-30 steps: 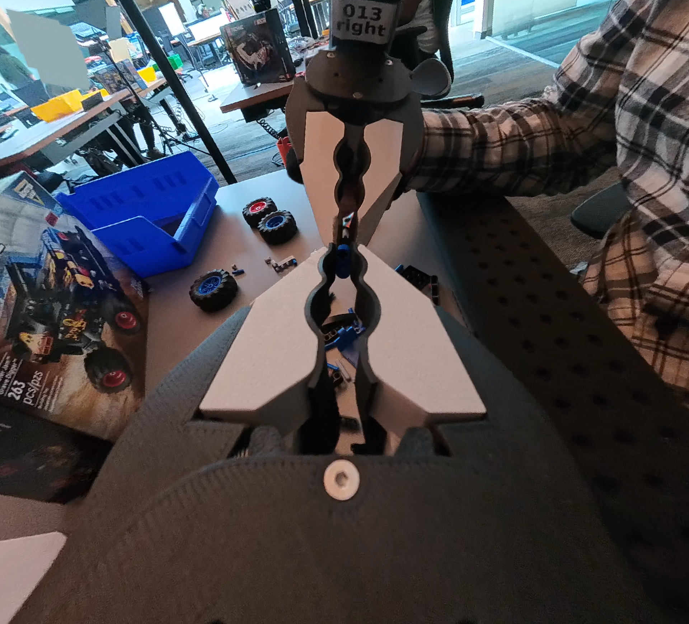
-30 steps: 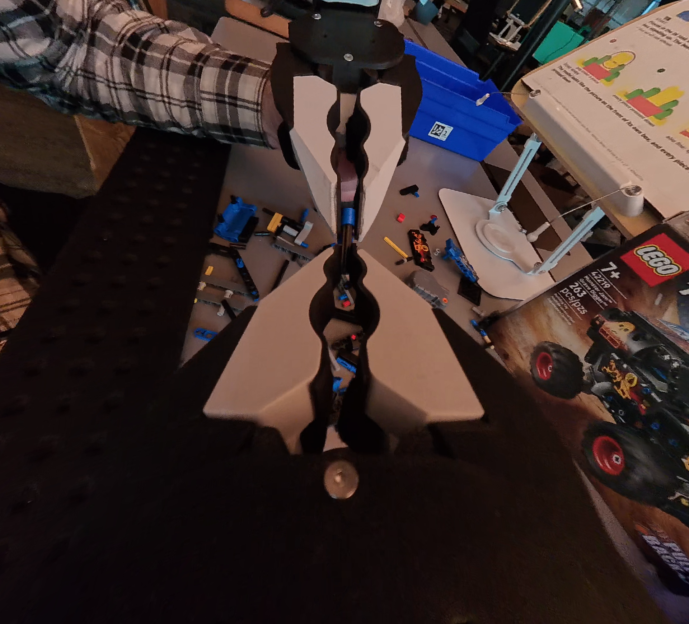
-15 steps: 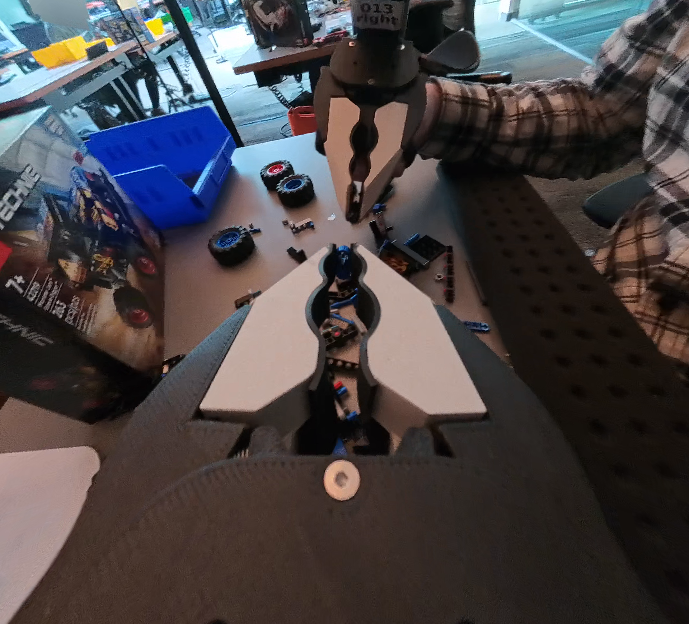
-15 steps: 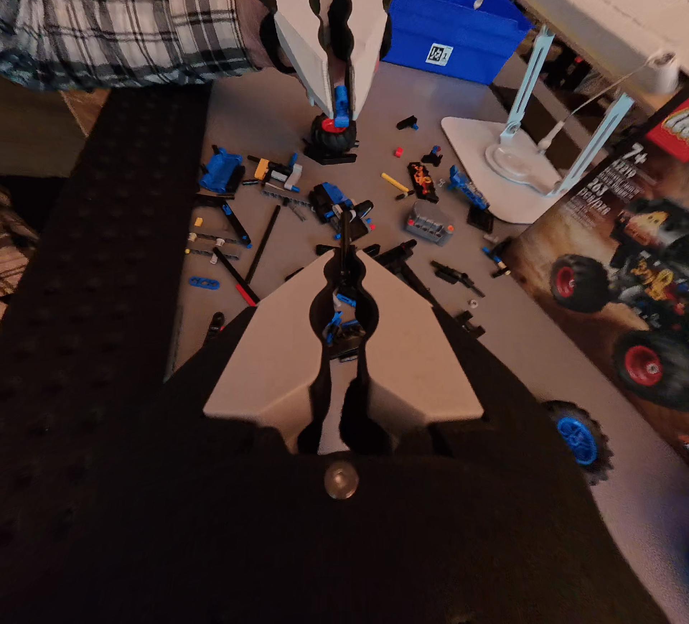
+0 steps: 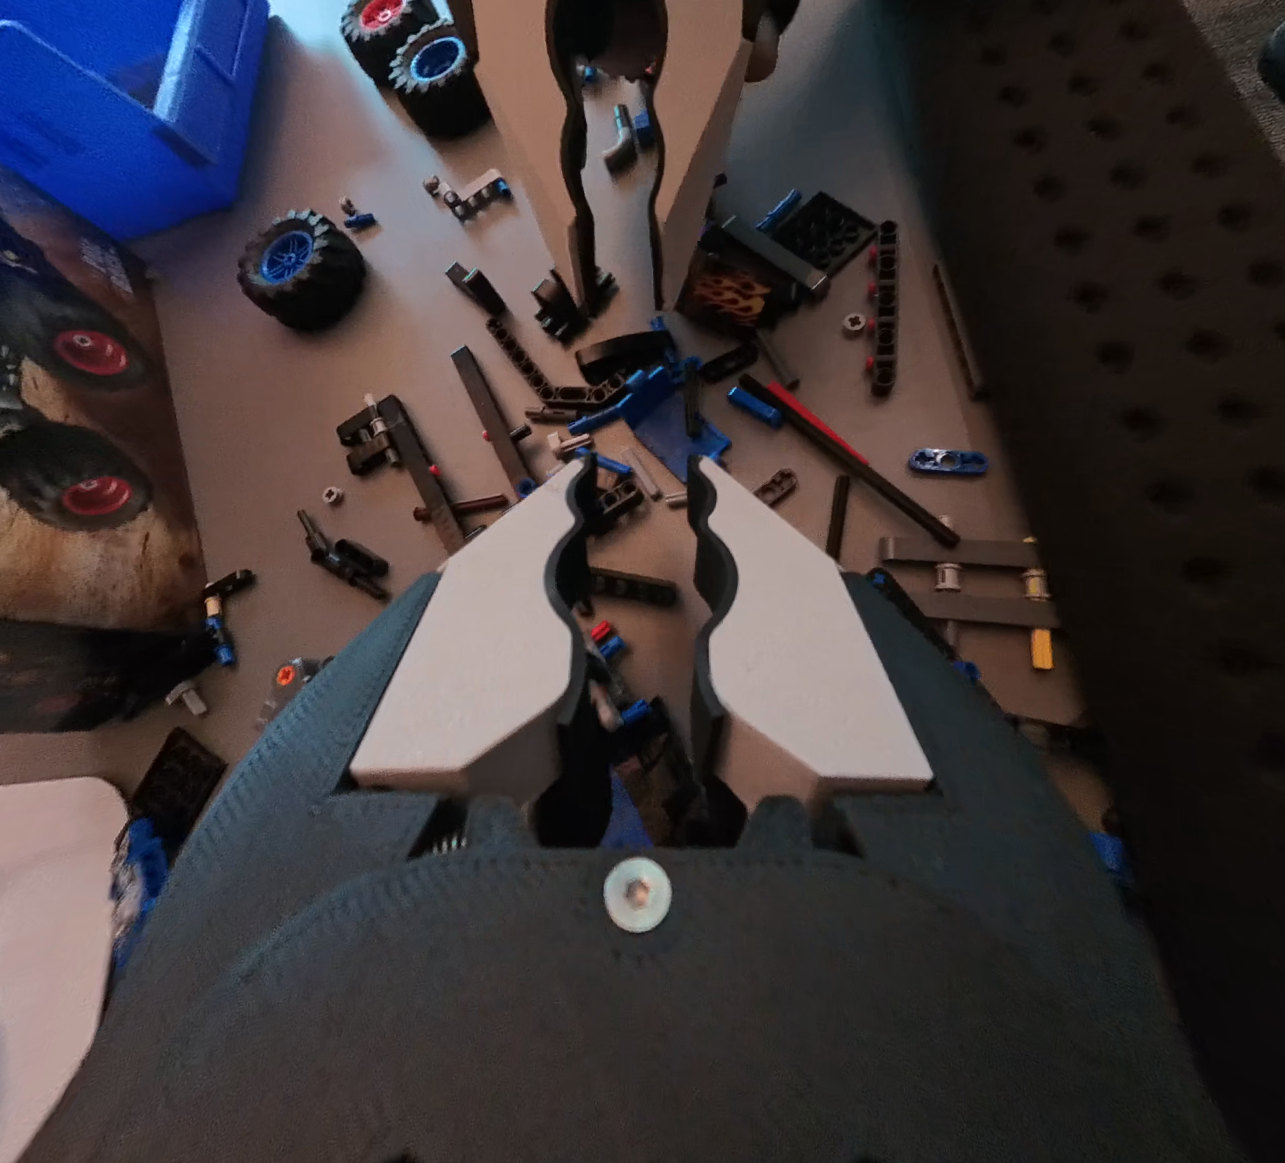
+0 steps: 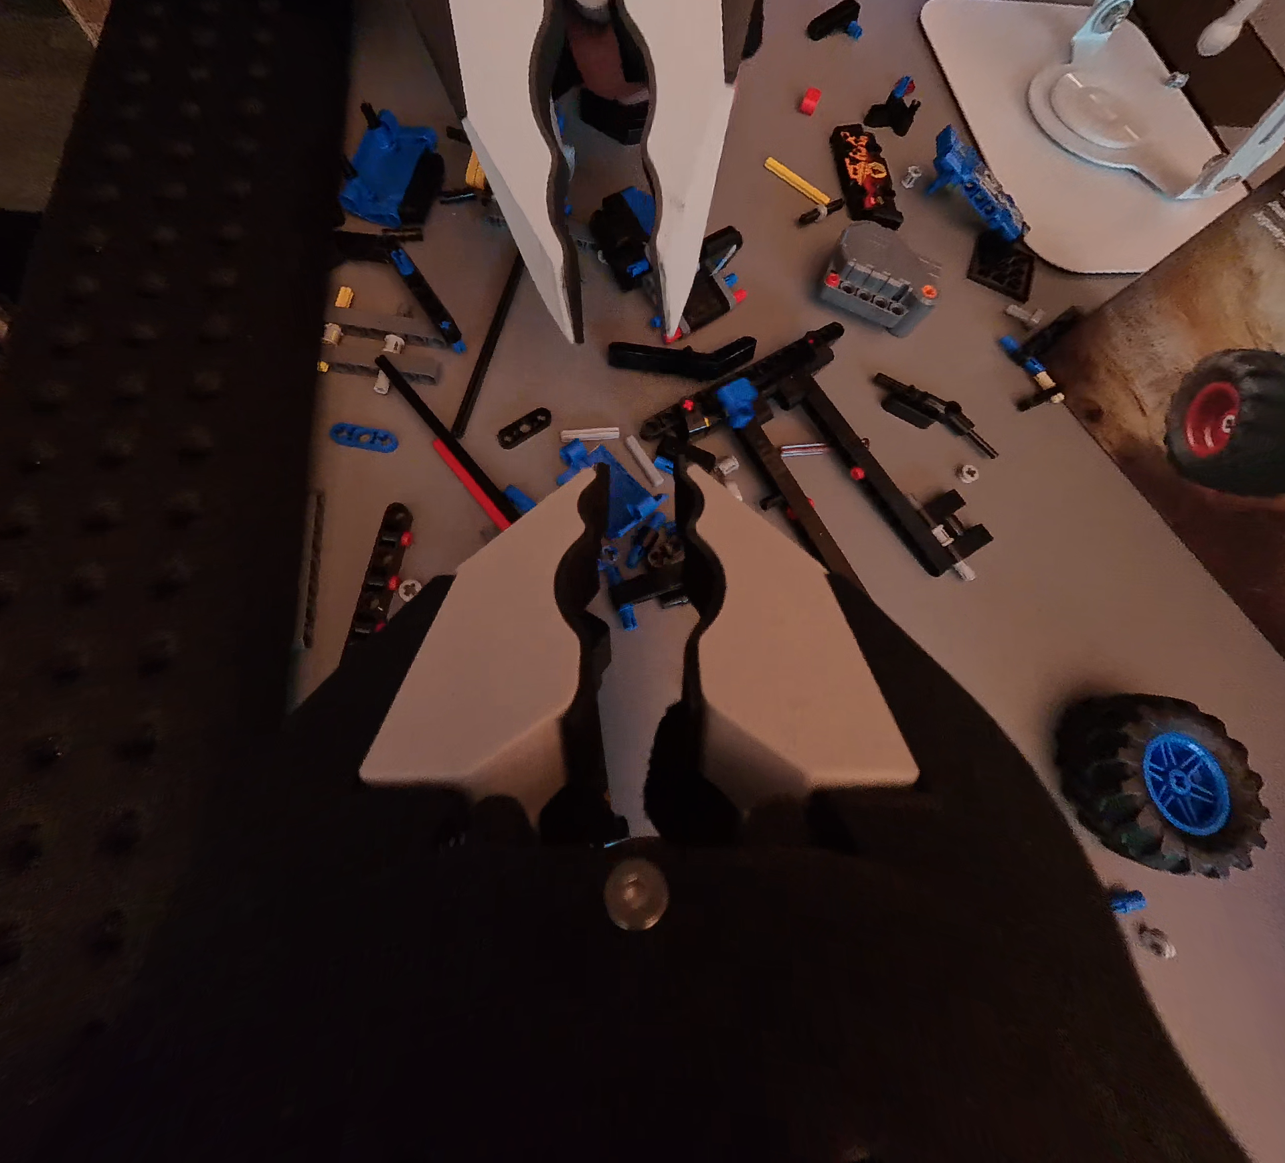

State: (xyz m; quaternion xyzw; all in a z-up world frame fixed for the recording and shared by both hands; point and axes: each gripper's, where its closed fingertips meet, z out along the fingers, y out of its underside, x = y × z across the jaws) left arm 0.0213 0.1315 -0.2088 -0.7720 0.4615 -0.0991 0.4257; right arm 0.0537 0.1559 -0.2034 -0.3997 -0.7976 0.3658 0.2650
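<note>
Loose toy building pieces lie scattered on a grey table [image 5: 264, 434]. My left gripper [image 5: 640, 469] is open and empty, low over the pile, with small black and blue pieces between its fingers. A blue triangular panel [image 5: 678, 427] lies just ahead of it. My right gripper [image 6: 641, 476] is open and empty over the same blue panel [image 6: 626, 497]. The two grippers face each other tip to tip. The right gripper [image 5: 619, 295] stands by a flame-printed piece [image 5: 737, 292]. The left gripper [image 6: 622, 330] stands above a black bent beam [image 6: 681, 358].
A blue bin [image 5: 118, 52] and a truck-picture box [image 5: 76, 434] stand at the left. Tyres [image 5: 302, 267] [image 5: 410, 45] lie near them. A black perforated mat [image 5: 1126, 365] borders the table. A white stand base [image 6: 1043, 142] and a grey engine block [image 6: 879, 288] also show. Spacing between my two grippers at the tips: around 5 cm.
Both grippers were shut, raised and tip to tip, the left holding a small blue piece. They have drawn apart, dropped to the pile and opened; the blue piece is gone from the jaws.
</note>
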